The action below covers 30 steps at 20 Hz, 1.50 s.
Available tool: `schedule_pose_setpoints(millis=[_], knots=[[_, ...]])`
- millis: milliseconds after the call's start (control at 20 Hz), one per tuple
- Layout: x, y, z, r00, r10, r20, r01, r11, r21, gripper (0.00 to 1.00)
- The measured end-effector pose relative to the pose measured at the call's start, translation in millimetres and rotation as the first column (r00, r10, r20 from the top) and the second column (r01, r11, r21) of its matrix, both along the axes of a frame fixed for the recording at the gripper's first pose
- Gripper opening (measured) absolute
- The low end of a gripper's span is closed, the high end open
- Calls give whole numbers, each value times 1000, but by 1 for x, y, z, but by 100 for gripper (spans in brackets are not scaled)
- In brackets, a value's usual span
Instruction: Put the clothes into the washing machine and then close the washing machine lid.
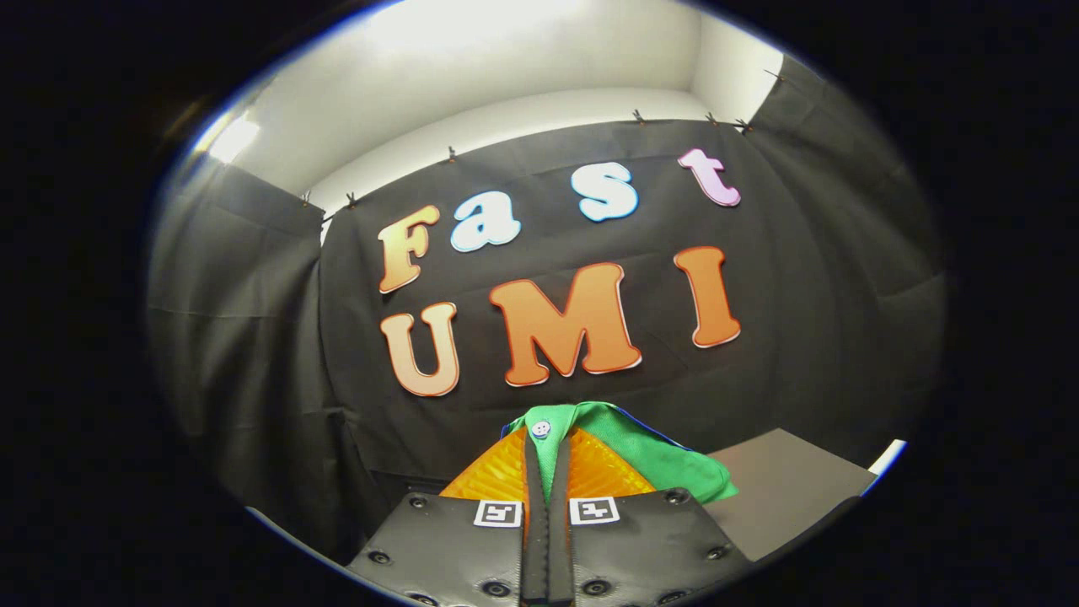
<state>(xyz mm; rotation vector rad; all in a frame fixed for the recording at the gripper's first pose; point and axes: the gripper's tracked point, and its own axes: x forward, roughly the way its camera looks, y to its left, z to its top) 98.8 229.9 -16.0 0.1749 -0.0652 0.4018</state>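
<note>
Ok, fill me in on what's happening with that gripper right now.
A person's handheld gripper is shut on a green garment, with both orange fingers pressing a strip of the cloth with a button on it between them. The rest of the fabric drapes over the right finger. The gripper is raised and faces the black cloth wall, with a grey flat surface lower down to the right. The washing machine can't be made out from here.

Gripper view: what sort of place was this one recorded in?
Probably a staged recording booth, not a home: black cloth wall clipped up below a plain white wall. The tongs are shut on a green garment with a button, held up ahead of a grey surface.
</note>
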Motion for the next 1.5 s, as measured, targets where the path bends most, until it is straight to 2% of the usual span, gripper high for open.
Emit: schedule_pose_setpoints(millis=[150,300,550,750,950,1150,1350,1500], knots=[[-5,62,12,999,54,2,-54,998,17,7],[-2,128,2,993,115,-2,-115,993,-3,7],[7,237,-66,971,216,-100,-221,974,-45,7],[12,298,-135,943,268,-195,-289,954,-84,7],[26,326,-210,921,248,-299,-295,947,-125,7],[42,329,-310,885,171,-433,-273,944,-186,8],[52,325,-399,810,88,-580,-244,949,-197,8],[58,319,-445,736,36,-676,-235,950,-206,7]])
